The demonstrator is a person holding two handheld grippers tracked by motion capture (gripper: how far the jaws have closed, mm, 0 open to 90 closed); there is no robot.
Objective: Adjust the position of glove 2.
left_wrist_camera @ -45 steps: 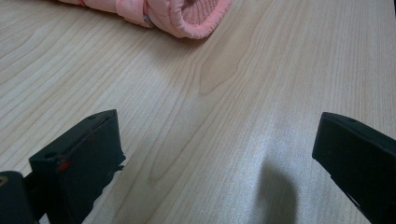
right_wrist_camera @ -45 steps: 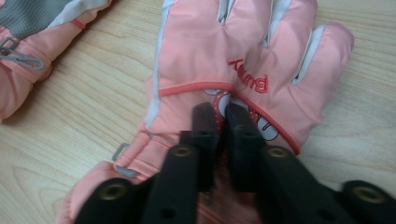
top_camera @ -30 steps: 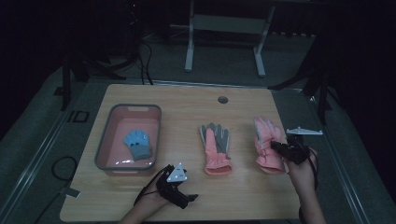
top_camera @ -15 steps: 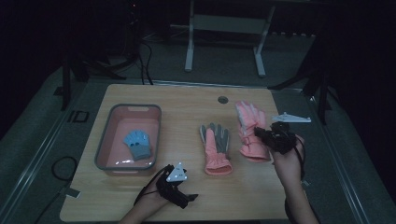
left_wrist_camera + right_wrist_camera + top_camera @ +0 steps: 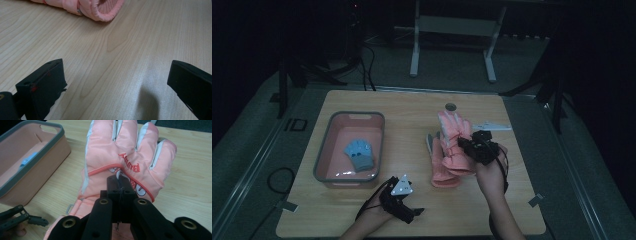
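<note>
Setting: dim room, a wooden counter [image 5: 377, 107] with dark floor around it.
Bin: a pink bin [image 5: 325, 147] at our left holds a small blue glove [image 5: 360, 155].
Glove in hand: our right claw [image 5: 471, 146] is pressed together on the back of a pink glove [image 5: 456, 140], lifted over a second pink glove [image 5: 438, 170] lying on the counter.
Left claw: our left claw [image 5: 417, 212] rests near the front edge, spread, holding nothing.
Doing it well: we judge the glove should travel high enough to clear the bin's rim, grip kept firm, and release over the middle.
Writing: red stitching on the held glove reads "BUNNY", as far as we can tell.
Marking: "ID" beside the counter.
</note>
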